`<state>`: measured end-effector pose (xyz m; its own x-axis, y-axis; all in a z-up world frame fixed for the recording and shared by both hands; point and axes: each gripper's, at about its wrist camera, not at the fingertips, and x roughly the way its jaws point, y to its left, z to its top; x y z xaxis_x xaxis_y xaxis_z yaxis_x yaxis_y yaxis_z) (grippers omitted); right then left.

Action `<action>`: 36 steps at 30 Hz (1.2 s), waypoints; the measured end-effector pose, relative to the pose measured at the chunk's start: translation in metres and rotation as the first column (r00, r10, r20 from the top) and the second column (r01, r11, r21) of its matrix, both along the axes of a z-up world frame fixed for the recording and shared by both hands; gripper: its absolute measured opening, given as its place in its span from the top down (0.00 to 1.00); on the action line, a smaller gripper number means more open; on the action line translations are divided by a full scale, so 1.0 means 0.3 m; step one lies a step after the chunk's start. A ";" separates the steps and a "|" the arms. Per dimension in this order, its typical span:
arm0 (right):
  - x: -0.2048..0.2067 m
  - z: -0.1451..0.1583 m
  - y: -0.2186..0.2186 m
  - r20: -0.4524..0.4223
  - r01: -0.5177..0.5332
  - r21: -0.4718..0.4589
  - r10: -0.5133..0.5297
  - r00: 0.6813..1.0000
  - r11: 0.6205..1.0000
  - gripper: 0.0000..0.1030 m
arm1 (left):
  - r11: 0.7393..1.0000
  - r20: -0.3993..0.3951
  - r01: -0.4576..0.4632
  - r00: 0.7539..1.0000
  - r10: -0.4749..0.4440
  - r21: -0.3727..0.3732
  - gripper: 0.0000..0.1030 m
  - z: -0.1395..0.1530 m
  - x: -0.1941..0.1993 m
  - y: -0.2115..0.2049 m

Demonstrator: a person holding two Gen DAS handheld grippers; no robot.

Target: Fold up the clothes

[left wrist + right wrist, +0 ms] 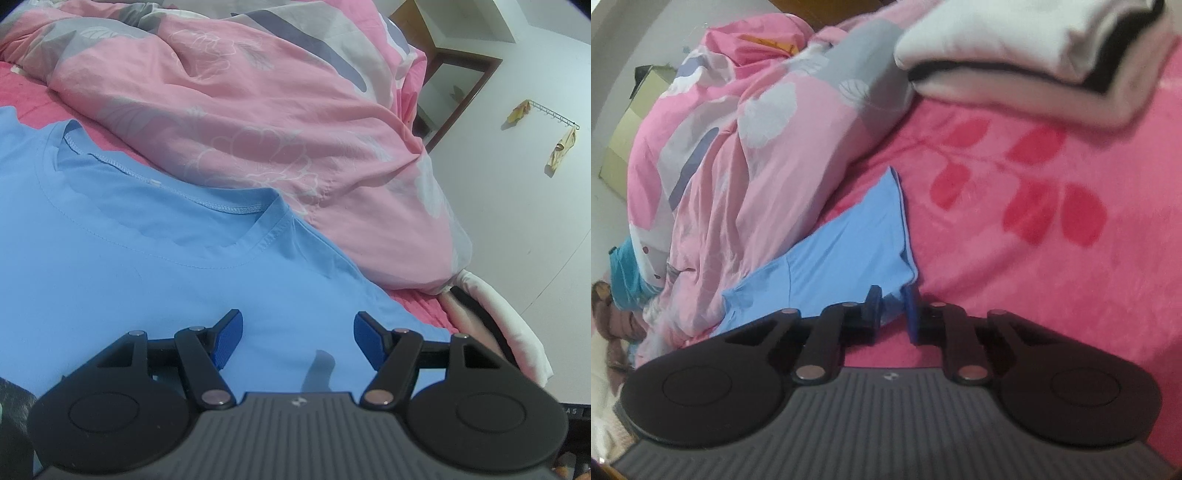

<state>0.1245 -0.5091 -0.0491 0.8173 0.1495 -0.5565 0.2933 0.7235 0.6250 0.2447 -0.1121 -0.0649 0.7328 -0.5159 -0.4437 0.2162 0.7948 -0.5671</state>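
- My left gripper [297,341] hovers, jaws wide, over the blue T-shirt [147,258].
- My right gripper [892,314], jaws narrow, pinches its sleeve [849,240] on the pink blanket [1034,221].

From my feed: plain sky-blue tee [147,266], pink duvet [258,122] with grey and white leaf prints, hot-pink bedspread [1052,258] with red leaves, white-and-black folded stack [1027,48].

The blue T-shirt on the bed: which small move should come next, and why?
Probably the right tool should lift the sleeve corner and carry it over the blue T-shirt. Its jaws stand nearly shut with a fold of blue cloth between them, so it seems to grip the sleeve. The left tool hangs open over the chest, holding nothing.
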 end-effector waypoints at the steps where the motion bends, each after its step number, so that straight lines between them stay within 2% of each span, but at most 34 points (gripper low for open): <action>1: 0.002 0.005 0.001 0.004 0.001 -0.016 -0.001 1.000 1.000 0.93 | 1.000 0.000 0.000 1.000 0.000 -0.001 0.34 0.000 0.001 0.001; 9: 0.044 0.004 -0.015 0.000 0.021 -0.070 -0.021 1.000 0.997 0.95 | 1.000 -0.001 0.001 1.000 -0.001 -0.003 0.34 -0.001 0.001 0.002; 13: 0.043 -0.027 -0.020 -0.065 0.041 -0.070 -0.046 0.997 0.997 0.95 | 1.000 -0.001 0.000 1.000 0.000 -0.004 0.34 -0.001 0.000 0.001; 16: 0.024 -0.021 -0.017 -0.057 0.053 -0.077 -0.058 0.997 0.996 0.94 | 1.000 -0.001 0.000 1.000 0.000 -0.005 0.34 -0.001 0.001 0.001; 22: 0.011 0.039 -0.019 -0.032 0.093 -0.167 -0.100 0.994 0.982 0.91 | 1.000 -0.001 0.000 1.000 0.000 -0.006 0.34 0.000 0.001 0.002; 26: 0.113 0.052 0.004 -0.046 -0.040 -0.171 0.033 0.998 0.984 0.91 | 1.000 -0.001 0.000 1.000 0.000 -0.007 0.34 0.000 0.001 0.003; 30: 0.257 0.015 0.017 -0.127 -0.164 -0.157 0.145 0.981 0.974 0.91 | 1.000 -0.001 0.000 1.000 0.000 -0.008 0.34 0.000 0.002 0.003; 32: 0.344 -0.027 -0.007 -0.170 -0.181 -0.169 0.152 0.974 0.969 1.00 | 1.000 -0.001 0.000 1.000 0.000 -0.008 0.34 0.000 0.002 0.003; 36: 0.457 -0.037 -0.109 -0.132 -0.080 -0.180 0.056 0.990 0.980 1.00 | 1.000 -0.001 0.001 1.000 -0.001 -0.010 0.34 0.000 0.003 0.005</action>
<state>0.2616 -0.5417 -0.0601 0.7308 0.0876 -0.6770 0.3067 0.8439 0.4403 0.2457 -0.1105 -0.0647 0.7318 -0.5210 -0.4393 0.2158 0.7887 -0.5757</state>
